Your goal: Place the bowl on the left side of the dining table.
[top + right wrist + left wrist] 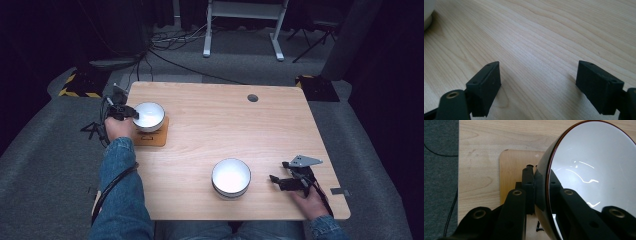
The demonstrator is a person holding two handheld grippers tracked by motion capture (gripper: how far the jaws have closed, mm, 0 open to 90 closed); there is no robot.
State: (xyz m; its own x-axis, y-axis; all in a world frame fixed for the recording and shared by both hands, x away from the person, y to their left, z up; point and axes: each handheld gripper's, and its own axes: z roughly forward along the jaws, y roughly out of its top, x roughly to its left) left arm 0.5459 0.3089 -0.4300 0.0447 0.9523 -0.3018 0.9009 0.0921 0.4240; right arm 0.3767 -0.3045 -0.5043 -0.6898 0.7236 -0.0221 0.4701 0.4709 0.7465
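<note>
Dark-rimmed white bowl [149,115] pinched at its rim by left claw [125,112], over small wooden mat [159,138] on worktop [215,125]. Best lowered level, centred, then released. Right claw [280,181] gaping, idle.

dark lab; hazard-striped blocks [80,89]

Right tool [537,87] spread wide, low over bare wooden table [544,37]
</note>
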